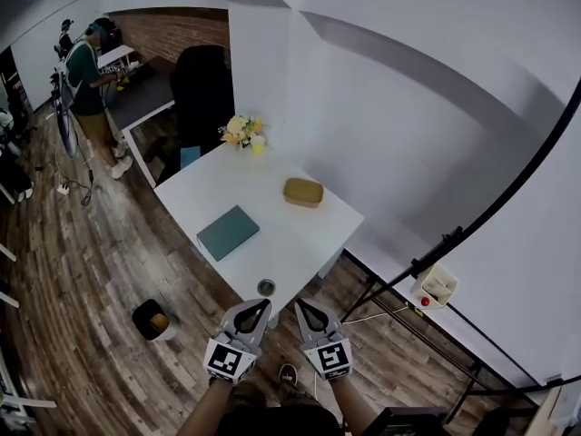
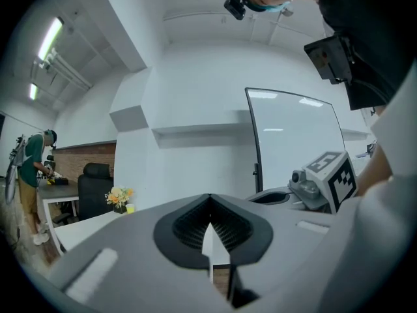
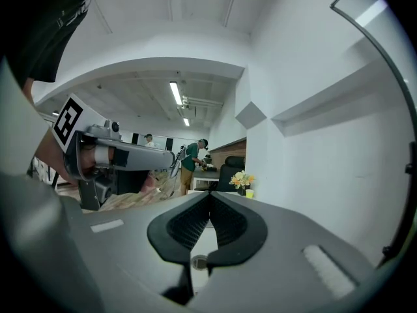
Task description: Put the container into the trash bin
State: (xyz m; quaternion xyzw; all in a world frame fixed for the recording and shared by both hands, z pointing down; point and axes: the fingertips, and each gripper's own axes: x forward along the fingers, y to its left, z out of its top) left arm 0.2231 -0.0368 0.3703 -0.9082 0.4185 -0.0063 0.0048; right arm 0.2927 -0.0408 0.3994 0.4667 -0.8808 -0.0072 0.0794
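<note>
A tan oval container [image 1: 303,192] lies on the white table [image 1: 272,198], toward its right side. The black trash bin [image 1: 154,321] stands on the wood floor left of the table's near end, with something tan inside. Both grippers hover side by side just short of the table's near edge, well away from the container. My left gripper [image 1: 264,304] is shut and empty, as its own view [image 2: 208,204] shows. My right gripper [image 1: 300,303] is shut and empty too [image 3: 210,197]. Neither gripper view shows the container.
A teal book [image 1: 228,232] lies on the table's left side, and a small round cup [image 1: 265,287] [image 3: 199,261] stands at its near edge, just ahead of the grippers. A flower vase [image 1: 242,131] marks the far end. A person [image 1: 88,84] works at a far desk. A black stand [image 1: 427,262] slants on the right.
</note>
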